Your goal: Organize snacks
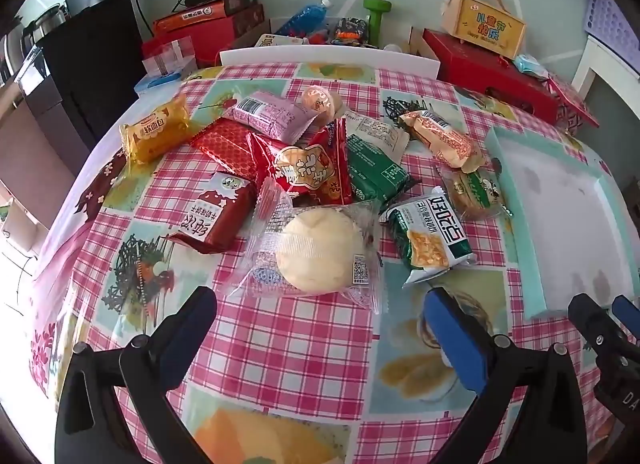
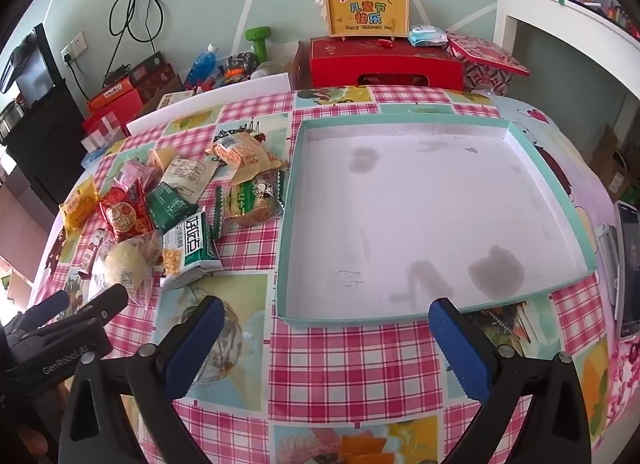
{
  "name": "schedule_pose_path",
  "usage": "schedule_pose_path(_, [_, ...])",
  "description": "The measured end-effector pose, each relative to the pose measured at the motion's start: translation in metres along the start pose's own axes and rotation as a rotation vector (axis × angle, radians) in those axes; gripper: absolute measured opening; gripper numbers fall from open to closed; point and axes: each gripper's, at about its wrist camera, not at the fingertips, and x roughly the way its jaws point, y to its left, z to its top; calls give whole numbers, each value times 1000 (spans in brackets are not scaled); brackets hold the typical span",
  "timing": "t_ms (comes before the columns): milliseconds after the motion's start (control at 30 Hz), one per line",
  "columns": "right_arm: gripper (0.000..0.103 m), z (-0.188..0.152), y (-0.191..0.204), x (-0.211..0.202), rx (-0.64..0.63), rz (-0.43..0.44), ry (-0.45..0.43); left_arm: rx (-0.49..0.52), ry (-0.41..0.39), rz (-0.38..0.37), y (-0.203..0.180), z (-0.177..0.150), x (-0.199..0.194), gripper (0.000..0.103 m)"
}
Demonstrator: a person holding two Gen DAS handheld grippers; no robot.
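Checked table (image 2: 352, 360) underneath, running out ahead of both tools. Shallow teal tray (image 2: 532, 151) straight ahead of the right gripper (image 2: 325, 344), near rim just past its fingertips, bare white floor inside, nothing in it yet. Off to that tool's left, well apart from its tips: the snack pile (image 2: 168, 215), nearest edge just beside the tray's left wall.

Ahead of the left gripper (image 1: 320, 328), same pile spread wide. Closest, dead centre and just beyond the tips: clear-wrapped bun (image 1: 320, 250), wrapper's long axis lying across the line of reach, roughly parallel to the gap between the fingers. Forward and right of it, green-white packet (image 1: 430, 242), long axis angled away toward the tray (image 1: 516, 223). Forward and left, dark red packet (image 1: 218, 215).

Both tools spread wide, gripping nothing. Left one plainly nearer the snacks; probably the bun first, wrapper ends overhanging the jaws on either side. Open cloth between bun and tips, room to come down; tray lying to the right with bare cloth before its rim.
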Motion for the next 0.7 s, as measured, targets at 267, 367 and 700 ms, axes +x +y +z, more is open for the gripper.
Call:
schedule_pose_path(267, [103, -3, 3, 1, -8, -23, 5, -15, 37, -6, 0, 0, 4, 103])
schedule_pose_path(367, [103, -4, 3, 1, -8, -23, 4, -16, 47, -6, 0, -1, 6, 103])
schedule_pose_path(700, [103, -4, 2, 1, -5, -22, 6, -13, 65, 6, -1, -3, 9, 103])
